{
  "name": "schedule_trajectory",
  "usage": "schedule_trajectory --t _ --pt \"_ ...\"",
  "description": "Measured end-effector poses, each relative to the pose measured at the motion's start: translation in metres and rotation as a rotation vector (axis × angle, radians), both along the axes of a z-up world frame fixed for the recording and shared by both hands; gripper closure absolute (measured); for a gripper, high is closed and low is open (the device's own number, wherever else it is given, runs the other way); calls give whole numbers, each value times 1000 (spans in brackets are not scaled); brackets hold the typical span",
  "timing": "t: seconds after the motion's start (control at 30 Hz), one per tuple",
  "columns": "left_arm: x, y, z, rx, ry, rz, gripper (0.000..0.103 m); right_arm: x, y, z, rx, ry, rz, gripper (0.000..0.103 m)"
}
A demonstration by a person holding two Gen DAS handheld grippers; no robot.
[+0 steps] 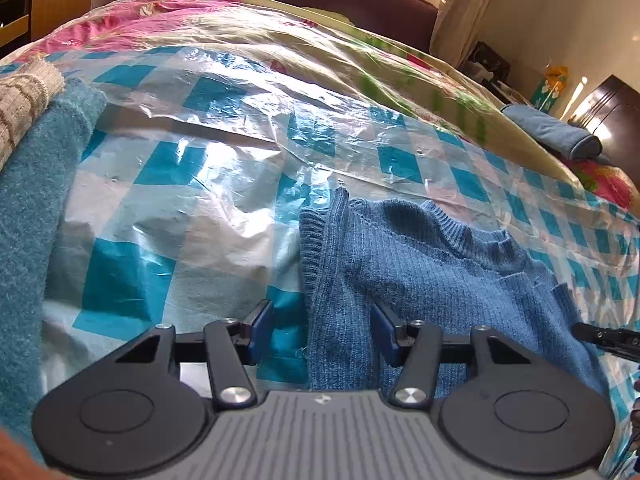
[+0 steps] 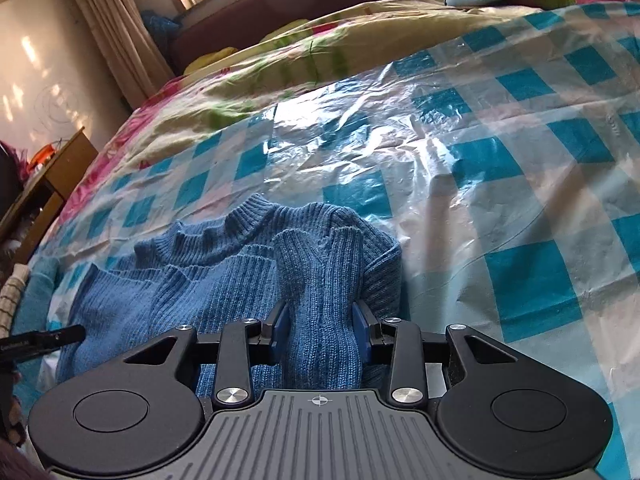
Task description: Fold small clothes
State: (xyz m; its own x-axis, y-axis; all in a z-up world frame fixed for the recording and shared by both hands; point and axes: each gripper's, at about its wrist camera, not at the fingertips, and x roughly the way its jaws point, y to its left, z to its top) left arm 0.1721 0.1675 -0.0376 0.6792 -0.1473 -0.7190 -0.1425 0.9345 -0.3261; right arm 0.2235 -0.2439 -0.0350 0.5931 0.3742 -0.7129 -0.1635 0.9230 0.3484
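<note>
A small blue knit sweater (image 1: 432, 264) lies on the blue-and-white checked plastic sheet (image 1: 192, 168), collar away from me, its sides folded in. My left gripper (image 1: 324, 332) is open, its fingers straddling the sweater's left folded edge low over the cloth. In the right wrist view the sweater (image 2: 224, 272) has a sleeve folded up its right side. My right gripper (image 2: 320, 330) is open with that sleeve lying between its fingers; the pads do not squeeze it. The other gripper's tip shows at each view's edge.
A pile of teal and beige knitwear (image 1: 36, 184) lies at the left. A floral quilt (image 1: 240, 36) covers the bed beyond the sheet. A rolled blue cloth (image 1: 556, 130) lies at the far right. A wooden desk (image 2: 52, 176) stands beside the bed.
</note>
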Motion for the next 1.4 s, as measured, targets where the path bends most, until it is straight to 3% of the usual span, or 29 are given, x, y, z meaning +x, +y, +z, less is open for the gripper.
schedule_trajectory --t 0.1,0.17,0.2,0.37,0.5,0.53,0.6,0.67,0.77,0.83,0.9,1.0,1.07,1.13,1.17,1.27,1.4 --pt "1 -3 0 12 -1 -1 49 5 -1 -2 23 14 -17 72" --pt "1 0 1 -7 -14 -1 78 4 -4 5 63 0 -11 88" --pt "0 4 3 -35 -22 10 81 2 -6 11 84 -18 -12 88" --pt "-8 16 6 0 -47 84 85 -10 -25 31 184 -109 -84 91" --pt "-11 20 -3 -50 -25 110 85 10 -20 -12 124 45 -116 90" --pt "-14 21 0 -62 -40 109 85 8 -18 -14 114 34 -118 90" --pt "-18 22 7 -83 -63 82 81 2 -18 -6 104 2 -131 83" --pt "-20 22 10 -88 -69 70 69 -3 -19 8 68 -33 -150 78" --pt "-25 20 12 -97 -80 60 59 -11 -13 33 20 -108 -157 70" --pt "-30 17 11 -111 -92 61 56 -17 5 47 42 -139 -79 65" --pt "-36 14 10 -102 -102 76 54 -18 35 51 29 -142 37 52" --pt "-39 9 12 -80 -122 77 47 -12 85 38 -14 -123 167 50" --pt "-34 3 9 -32 -102 69 35 -2 110 21 -62 -78 196 50" --pt "-29 -3 3 29 -79 57 36 8 121 3 -72 -24 185 50" --pt "-28 -4 0 40 -73 55 40 9 124 0 -73 -22 179 53" --pt "-33 0 -2 6 -97 52 66 8 119 10 -31 -35 156 99" --pt "-40 13 6 -12 -159 116 81 4 116 36 -3 -120 164 100"
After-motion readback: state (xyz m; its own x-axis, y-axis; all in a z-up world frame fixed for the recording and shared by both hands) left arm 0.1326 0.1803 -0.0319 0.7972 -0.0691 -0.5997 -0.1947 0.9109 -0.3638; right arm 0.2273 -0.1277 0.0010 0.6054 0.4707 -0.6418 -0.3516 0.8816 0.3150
